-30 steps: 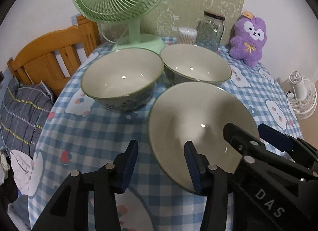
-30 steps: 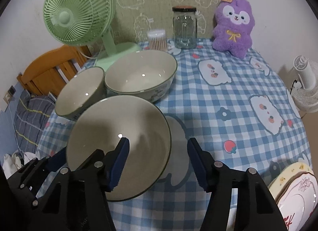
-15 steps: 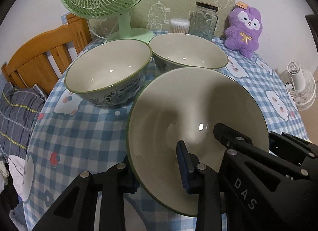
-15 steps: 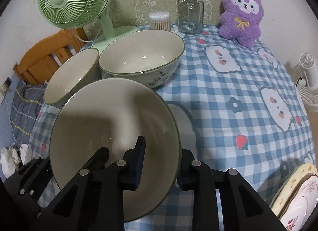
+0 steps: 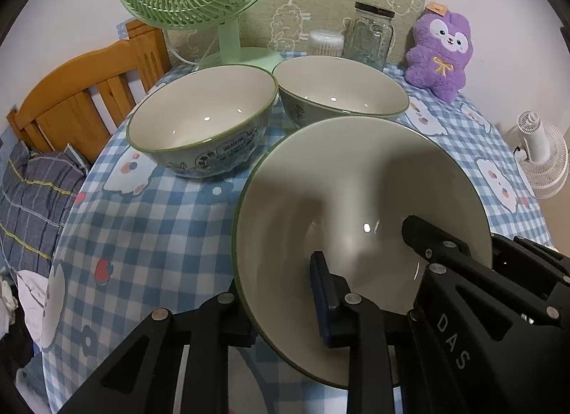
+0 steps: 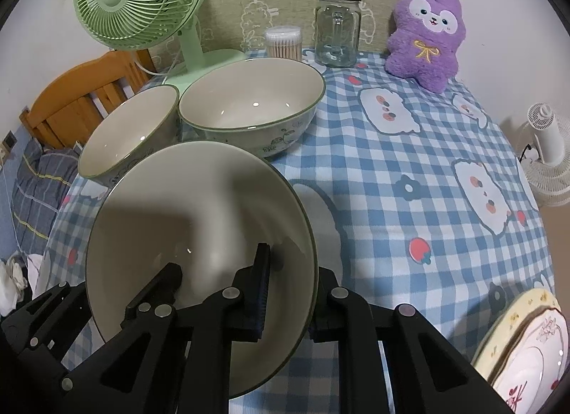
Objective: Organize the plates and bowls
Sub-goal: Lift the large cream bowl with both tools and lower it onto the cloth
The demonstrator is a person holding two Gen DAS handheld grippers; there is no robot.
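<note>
**Two-handed pinch on near bowl rim, jaws closing**

Near, bottom of both frames: the near bowl (image 5: pixel 356 200) sits low-centre in left wrist view, lower left in right wrist view (image 6: pixel 199 236). It looks tipped toward the cams, prob. raised off the desk (image 6: pixel 409 171) on its near side; contact underneath not visible.

L gripper (image 5: pixel 281 307): one finger inside the bowl wall, the other outside/under the rim at lower centre. Jaws closing on the rim w/ the wall between them; pads appear to press it. R gripper (image 6: pixel 288 293): same arrangement on the bowl's other side, inner pad on the cream glaze, outer finger beyond the green edge; jaws closing, wall clamped between.

Why two grips: bowl is wide, glazed, slick. Judgement: a single rim pinch would let it swing, opposite-side pinches keep it steady for a lift.

Mid: left bowl (image 5: pixel 203 122) and right bowl (image 5: pixel 342 89) stand upright just beyond, rims nearly touching. Same pattern, so likely the nesting target; which one, can't tell.

Lower right of right wrist view: plates (image 6: pixel 527 350) stacked at the desk edge, already grouped.

Far, top of frame: green fan (image 6: pixel 139 4), cotton swab tub (image 6: pixel 283 41), glass jar (image 6: pixel 336 29), purple plush (image 6: pixel 427 29) lined along the back, clear of the work area.

Risk: rim slip if lifted before the squeeze finishes.
</note>
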